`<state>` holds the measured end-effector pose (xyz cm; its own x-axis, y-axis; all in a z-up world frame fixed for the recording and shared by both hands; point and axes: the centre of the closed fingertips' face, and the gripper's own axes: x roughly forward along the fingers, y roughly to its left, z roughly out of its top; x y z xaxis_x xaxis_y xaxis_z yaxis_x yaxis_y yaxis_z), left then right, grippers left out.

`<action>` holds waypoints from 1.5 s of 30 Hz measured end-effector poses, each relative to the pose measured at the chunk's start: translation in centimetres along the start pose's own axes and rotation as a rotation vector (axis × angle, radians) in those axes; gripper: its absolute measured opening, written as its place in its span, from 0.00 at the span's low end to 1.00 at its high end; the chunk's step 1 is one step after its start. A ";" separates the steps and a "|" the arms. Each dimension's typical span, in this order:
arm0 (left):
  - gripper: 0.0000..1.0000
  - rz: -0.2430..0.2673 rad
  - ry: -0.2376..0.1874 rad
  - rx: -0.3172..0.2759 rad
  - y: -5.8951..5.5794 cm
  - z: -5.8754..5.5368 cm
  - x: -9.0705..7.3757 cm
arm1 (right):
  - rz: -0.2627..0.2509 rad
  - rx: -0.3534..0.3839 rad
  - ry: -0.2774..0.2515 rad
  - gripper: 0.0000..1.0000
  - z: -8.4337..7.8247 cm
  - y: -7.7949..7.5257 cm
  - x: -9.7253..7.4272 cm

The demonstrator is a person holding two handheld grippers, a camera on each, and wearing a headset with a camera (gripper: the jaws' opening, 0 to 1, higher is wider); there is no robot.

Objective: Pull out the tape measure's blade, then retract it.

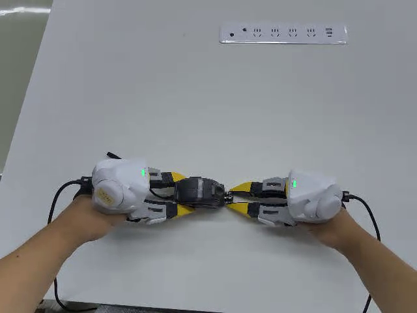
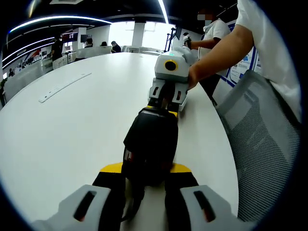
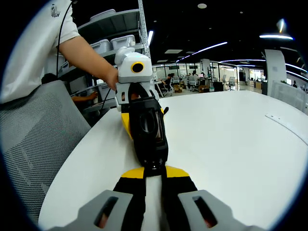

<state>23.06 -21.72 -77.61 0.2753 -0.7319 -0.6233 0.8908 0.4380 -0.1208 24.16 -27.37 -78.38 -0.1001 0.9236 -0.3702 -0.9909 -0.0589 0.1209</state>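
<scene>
A black tape measure (image 1: 199, 191) lies low over the white table (image 1: 195, 104), lengthwise between my two grippers. My left gripper (image 1: 180, 193) is shut on its case, whose black body (image 2: 151, 144) sits between the yellow-tipped jaws. My right gripper (image 1: 231, 197) meets the case's other end, with its jaw tips pinched together at the blade's end hook (image 1: 226, 195). In the right gripper view the case (image 3: 147, 127) runs straight away from my right gripper (image 3: 154, 172). No length of blade shows outside the case.
A white power strip (image 1: 283, 32) lies flat at the far side of the table. Black cables (image 1: 55, 202) trail from both grippers toward the near edge. A mesh office chair (image 3: 33, 159) stands close to the table's edge, by the person.
</scene>
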 end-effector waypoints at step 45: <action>0.27 0.001 -0.014 -0.007 0.0 0.0 -0.1 | -0.030 0.042 0.003 0.12 -1.5 -0.1 -4.3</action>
<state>23.03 -21.70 -77.56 0.2814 -0.7386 -0.6126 0.8879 0.4425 -0.1256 24.53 -31.88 -78.19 -0.0712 0.9236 -0.3767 -0.9889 -0.0158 0.1480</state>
